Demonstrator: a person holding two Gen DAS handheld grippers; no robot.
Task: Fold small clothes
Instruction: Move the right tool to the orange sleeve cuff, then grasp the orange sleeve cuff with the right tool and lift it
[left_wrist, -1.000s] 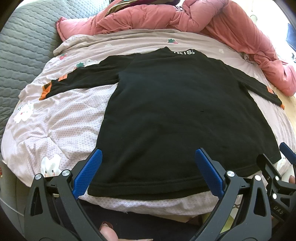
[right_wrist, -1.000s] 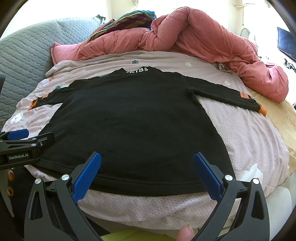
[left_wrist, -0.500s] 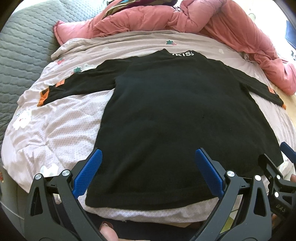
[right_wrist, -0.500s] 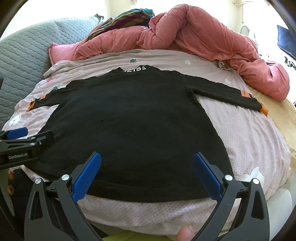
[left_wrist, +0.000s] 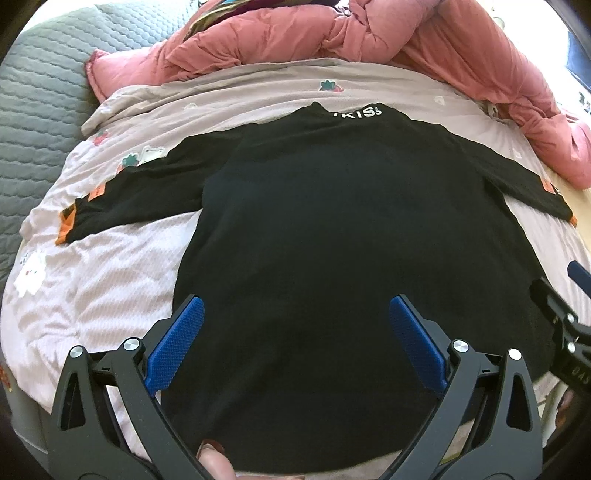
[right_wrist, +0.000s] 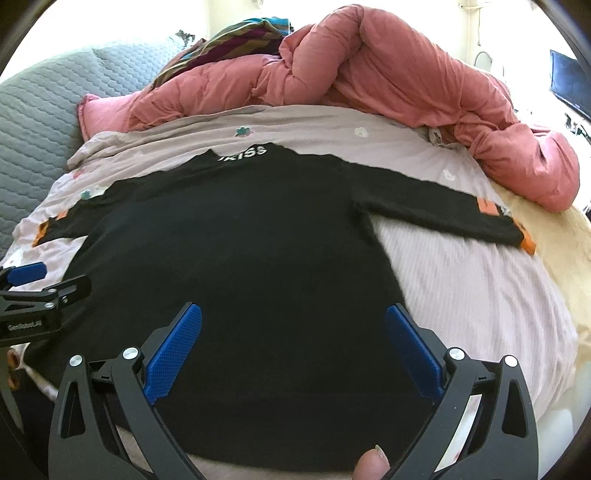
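Note:
A small black long-sleeved sweater (left_wrist: 332, 229) lies flat on the bed, collar with white letters at the far end, both sleeves spread out with orange cuffs. It shows in the right wrist view (right_wrist: 240, 251) too. My left gripper (left_wrist: 295, 336) is open and empty, hovering over the sweater's lower left part near the hem. My right gripper (right_wrist: 293, 339) is open and empty over the lower right part. The left gripper's side shows at the left edge of the right wrist view (right_wrist: 33, 295).
The sweater rests on a pale pink quilt (left_wrist: 103, 280) with small prints. A bunched pink duvet (right_wrist: 406, 85) lies along the far side and right. A grey quilted headboard (left_wrist: 33, 96) stands at the left.
Both grippers have moved forward over the sweater's hem; the hem now lies under and behind the fingertips. Both stay open.

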